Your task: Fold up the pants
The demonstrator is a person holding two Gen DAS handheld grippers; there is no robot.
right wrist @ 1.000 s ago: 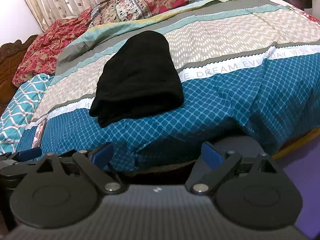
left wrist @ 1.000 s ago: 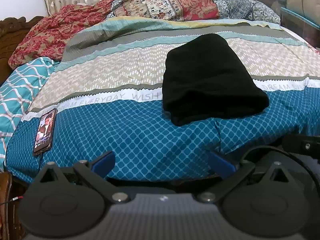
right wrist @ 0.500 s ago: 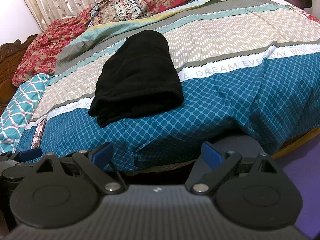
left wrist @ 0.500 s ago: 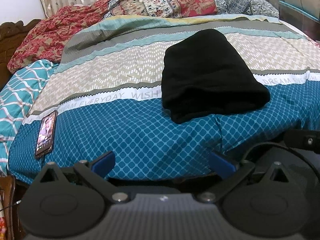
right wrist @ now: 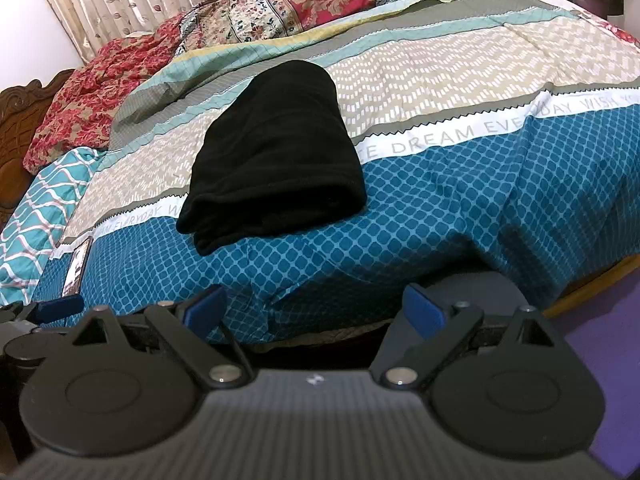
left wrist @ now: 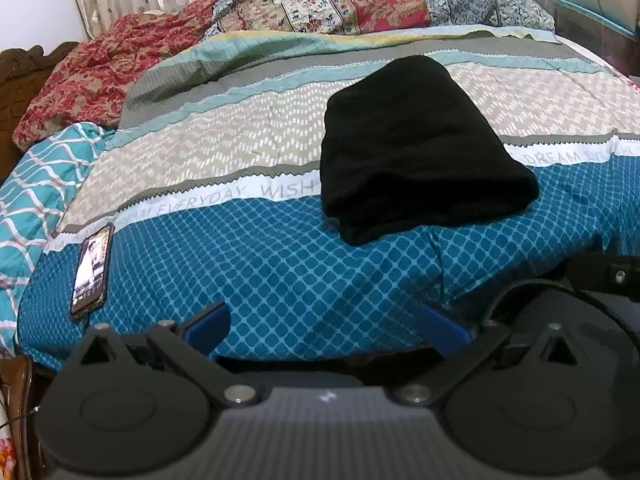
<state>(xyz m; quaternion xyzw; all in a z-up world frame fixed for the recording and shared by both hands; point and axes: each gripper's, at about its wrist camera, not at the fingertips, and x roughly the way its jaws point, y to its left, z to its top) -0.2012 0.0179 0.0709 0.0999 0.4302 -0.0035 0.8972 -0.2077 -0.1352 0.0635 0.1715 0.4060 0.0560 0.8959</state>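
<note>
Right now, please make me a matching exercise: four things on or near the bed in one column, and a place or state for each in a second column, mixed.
Things:
1. black pants
2. phone
3. left gripper
4. red floral blanket

Places or states:
A. lying near the bed's left edge, screen lit
B. bunched at the far left, by the headboard
C. folded on the bedspread
D. open, holding nothing

Pairs: 1-C, 2-A, 3-D, 4-B

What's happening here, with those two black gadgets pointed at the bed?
A person holds a claw in each hand, folding pants. The black pants lie as a folded bundle on the patterned bedspread. The left claw and right claw are both open and empty, short of the bed's edge. A phone lies off to the left.
</note>
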